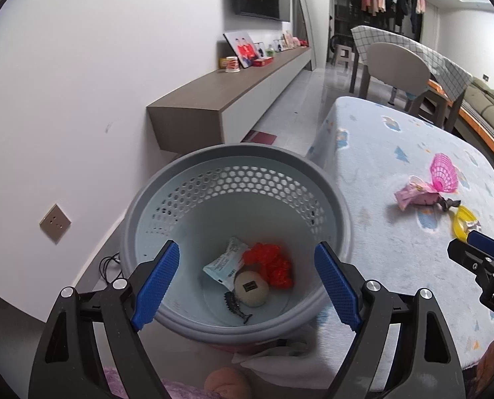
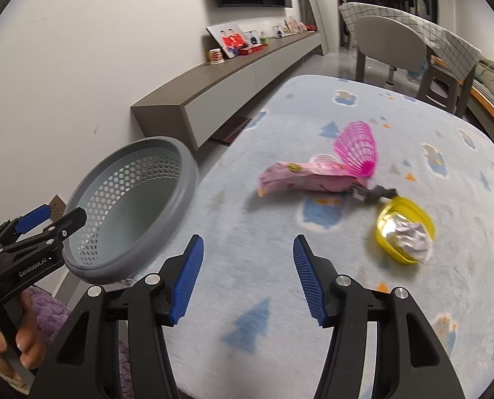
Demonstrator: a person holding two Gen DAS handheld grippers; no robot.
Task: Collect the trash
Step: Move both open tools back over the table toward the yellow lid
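Note:
A grey perforated bin (image 1: 167, 199) stands beside the table; it also shows in the right wrist view (image 2: 180, 179). Inside lie a white wrapper (image 1: 225, 261), a red crumpled piece (image 1: 273, 262), a beige ball (image 1: 251, 288) and a small dark toy (image 1: 235, 307). My left gripper (image 1: 247, 286) is open and empty above the bin's mouth. On the table lie a pink wrapper (image 2: 300, 179), a pink shell-shaped piece (image 2: 358, 149), a dark scrap (image 2: 373, 194) and a yellow cup (image 2: 406, 232) with crumpled foil. My right gripper (image 2: 248, 279) is open and empty over the table, short of them.
The table has a light blue patterned cloth (image 2: 280, 299). A long low cabinet (image 2: 213, 93) runs along the wall behind the bin. A chair (image 2: 390, 46) and a dining table stand at the far end. A purple rug (image 2: 51, 319) lies below the bin.

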